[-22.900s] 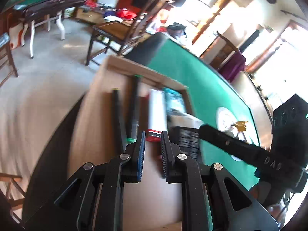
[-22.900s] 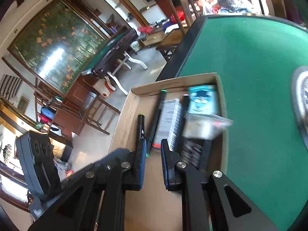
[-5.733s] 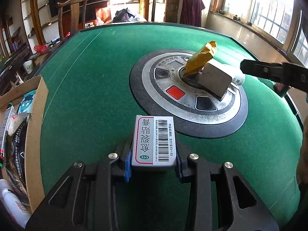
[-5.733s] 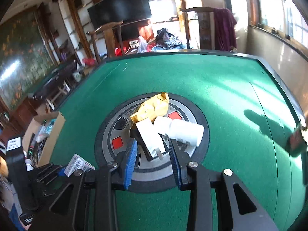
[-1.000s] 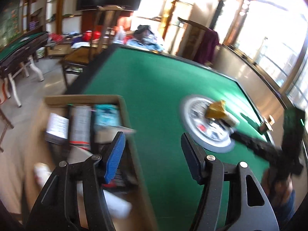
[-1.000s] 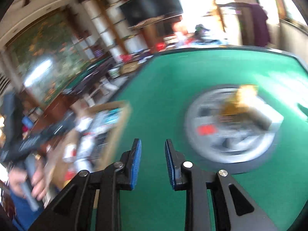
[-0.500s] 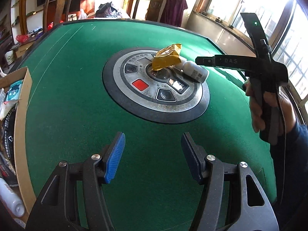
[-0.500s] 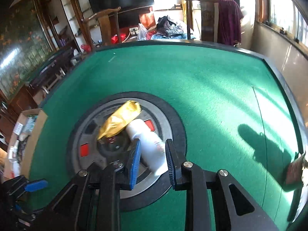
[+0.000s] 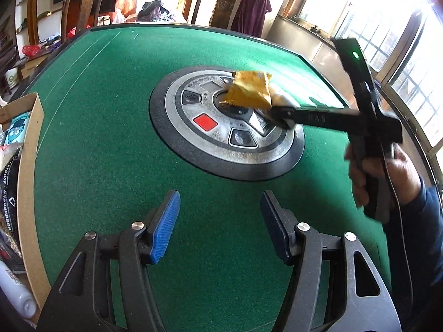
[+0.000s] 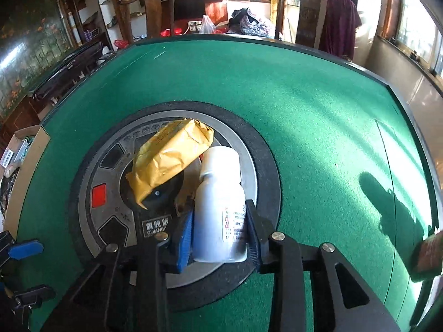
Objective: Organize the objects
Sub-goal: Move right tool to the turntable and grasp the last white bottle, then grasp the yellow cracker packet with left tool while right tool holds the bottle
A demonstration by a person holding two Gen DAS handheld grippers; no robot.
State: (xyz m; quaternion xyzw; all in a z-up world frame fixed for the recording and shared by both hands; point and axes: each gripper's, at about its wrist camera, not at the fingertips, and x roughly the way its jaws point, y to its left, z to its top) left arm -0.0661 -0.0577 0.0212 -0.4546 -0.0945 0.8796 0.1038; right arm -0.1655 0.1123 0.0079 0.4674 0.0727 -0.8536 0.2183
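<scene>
The white bottle (image 10: 218,207) lies on its side on the round control panel (image 10: 110,193) mid-surface, touching a yellow packet (image 10: 169,155). It looks like light, rigid, smooth plastic that may roll; the labelled body is the sound place to grip. The right hand-held gripper (image 10: 218,232) reaches in low, pads flanking that body, seemingly clamped. The left hand-held gripper (image 9: 218,227) hovers wide apart, empty, beside the cardboard box (image 9: 26,179).

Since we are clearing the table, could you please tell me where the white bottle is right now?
In the right wrist view the white bottle lies on the round centre panel, between the right gripper fingers, beside the yellow packet.
</scene>
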